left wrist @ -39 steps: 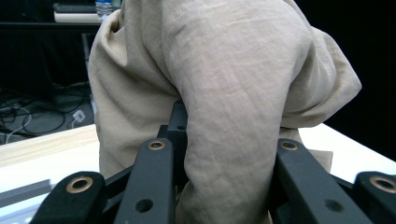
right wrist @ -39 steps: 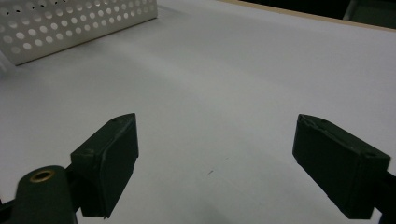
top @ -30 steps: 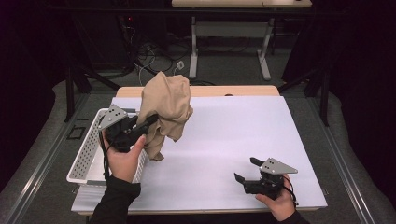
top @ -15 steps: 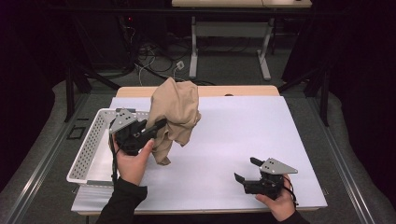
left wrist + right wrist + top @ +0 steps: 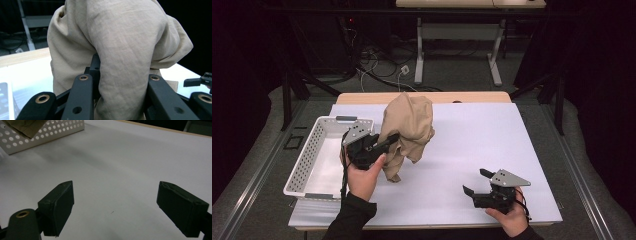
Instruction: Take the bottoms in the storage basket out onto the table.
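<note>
Cloth [image 5: 408,129] carried rightward off basket [image 5: 307,162], left gripper [image 5: 384,142] clamped

Bright table, dark surroundings, soft shadows, sharp focus.

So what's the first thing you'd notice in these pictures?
The big beige cloth, bunched up and lifted above the white table, held by the left gripper whose fingers are clamped on it. Beside it, at the table's left edge, sits a white basket with holes. Near the front right, the right gripper rests low over the table with its fingers wide apart and nothing between them.
</note>
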`<state>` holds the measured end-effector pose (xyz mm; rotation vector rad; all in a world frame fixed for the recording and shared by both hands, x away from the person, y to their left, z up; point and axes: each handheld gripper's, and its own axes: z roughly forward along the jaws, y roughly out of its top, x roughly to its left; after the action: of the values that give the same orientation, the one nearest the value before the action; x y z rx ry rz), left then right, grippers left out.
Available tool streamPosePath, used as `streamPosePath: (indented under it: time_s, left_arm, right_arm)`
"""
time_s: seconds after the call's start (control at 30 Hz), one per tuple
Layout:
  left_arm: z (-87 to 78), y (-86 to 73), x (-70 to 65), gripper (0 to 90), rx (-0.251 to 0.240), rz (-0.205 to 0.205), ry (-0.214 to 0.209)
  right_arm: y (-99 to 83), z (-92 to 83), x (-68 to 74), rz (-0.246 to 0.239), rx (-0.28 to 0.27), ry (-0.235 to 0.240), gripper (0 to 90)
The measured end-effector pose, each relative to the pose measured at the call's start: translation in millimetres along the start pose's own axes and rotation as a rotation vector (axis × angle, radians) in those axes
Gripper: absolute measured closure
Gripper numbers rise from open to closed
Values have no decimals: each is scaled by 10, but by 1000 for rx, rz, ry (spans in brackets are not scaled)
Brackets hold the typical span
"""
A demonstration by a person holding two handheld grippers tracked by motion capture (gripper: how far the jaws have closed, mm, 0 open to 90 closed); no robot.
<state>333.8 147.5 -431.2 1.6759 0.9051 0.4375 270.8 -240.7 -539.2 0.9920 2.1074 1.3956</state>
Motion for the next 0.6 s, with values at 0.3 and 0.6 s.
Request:
streamPosePath:
  time_s: [0.3,0.6]
  left_arm:
    - [120,-95,-18,714,34,-10,-13]
    - [268,-177,-62,713,62,-18,-30]
  right_arm:
    - [-1,3,1,0,0,1,141]
    - [-2,3,3,-2,0,4,141]
